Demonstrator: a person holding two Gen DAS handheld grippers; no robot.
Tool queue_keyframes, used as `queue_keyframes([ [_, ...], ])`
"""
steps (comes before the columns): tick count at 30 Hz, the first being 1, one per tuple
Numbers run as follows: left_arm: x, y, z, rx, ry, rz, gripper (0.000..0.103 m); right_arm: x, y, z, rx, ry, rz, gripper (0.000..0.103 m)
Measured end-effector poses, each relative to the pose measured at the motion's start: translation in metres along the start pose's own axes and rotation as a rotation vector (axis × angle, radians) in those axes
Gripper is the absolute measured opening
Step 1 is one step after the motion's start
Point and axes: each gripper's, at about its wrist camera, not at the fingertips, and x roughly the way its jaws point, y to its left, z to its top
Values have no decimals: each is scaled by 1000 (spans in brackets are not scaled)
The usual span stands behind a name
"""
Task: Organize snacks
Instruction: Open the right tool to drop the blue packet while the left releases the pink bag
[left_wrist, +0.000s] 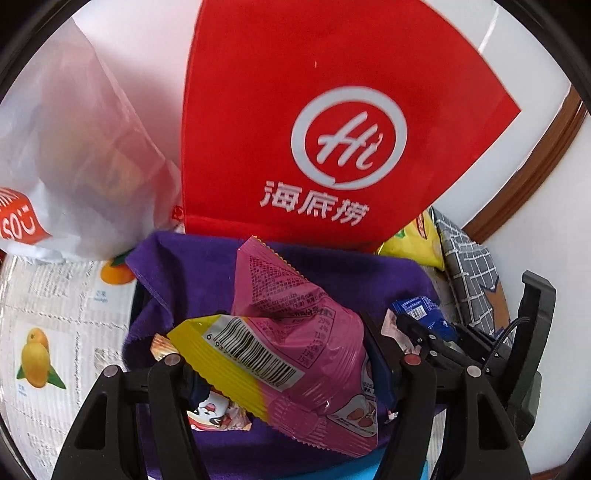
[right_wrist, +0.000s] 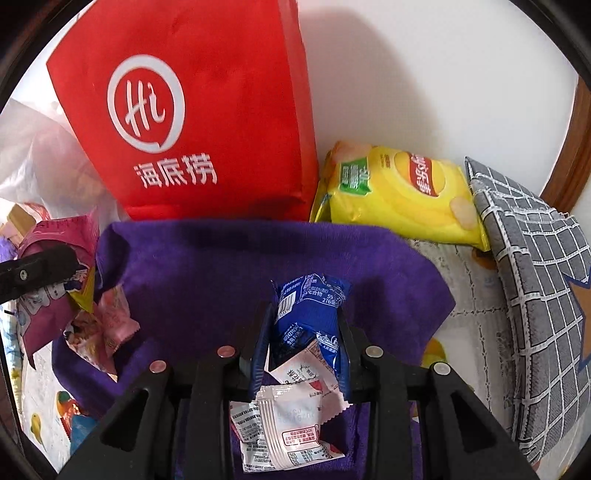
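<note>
Jaws: left gripper (left_wrist: 291, 360) around pink packet (left_wrist: 295, 332) | right gripper (right_wrist: 304, 332) grips blue packet (right_wrist: 310, 314)

Ahead of me a red bag (right_wrist: 192, 122) with a white logo stands against the white wall (right_wrist: 424, 74). A grey checked cushion (right_wrist: 535, 280) leans to my right, wooden trim (right_wrist: 569, 162) behind it.

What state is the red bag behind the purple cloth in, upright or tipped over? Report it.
Upright. The red bag stands on its base behind the purple cloth, logo panel facing the camera; the yellow chip packet lies beside it.
</note>
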Motion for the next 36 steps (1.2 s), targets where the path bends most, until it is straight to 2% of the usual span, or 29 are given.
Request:
queue_keyframes([
  [2,3,1,-1,0,12,-17,66,3,0,-2,-6,11,3,34],
  [9,16,0,-2,-9,60,0,67,10,0,-3,-22,32,-14,42],
  [10,18,0,-2,-13,69,1,67,10,0,-3,-25,32,-15,44],
  [12,19,1,-2,-11,75,6,67,7,2,-2,-31,29,-13,59],
  [14,18,1,-2,-10,72,10,67,3,2,-1,-29,10,-5,63],
  [21,23,-3,-4,20,84,30,67,-12,0,4,-13,-35,0,69],
  [24,24,-6,-5,24,91,17,68,-18,-2,7,-13,-51,-10,69],
  [26,23,-8,-5,31,83,23,76,-21,-2,10,-15,-56,-17,69],
  [28,19,-10,-5,35,65,37,79,-28,-4,12,-20,-63,-27,69],
  [36,-12,-26,-5,64,21,22,81,-69,-2,12,1,-101,-39,72],
])
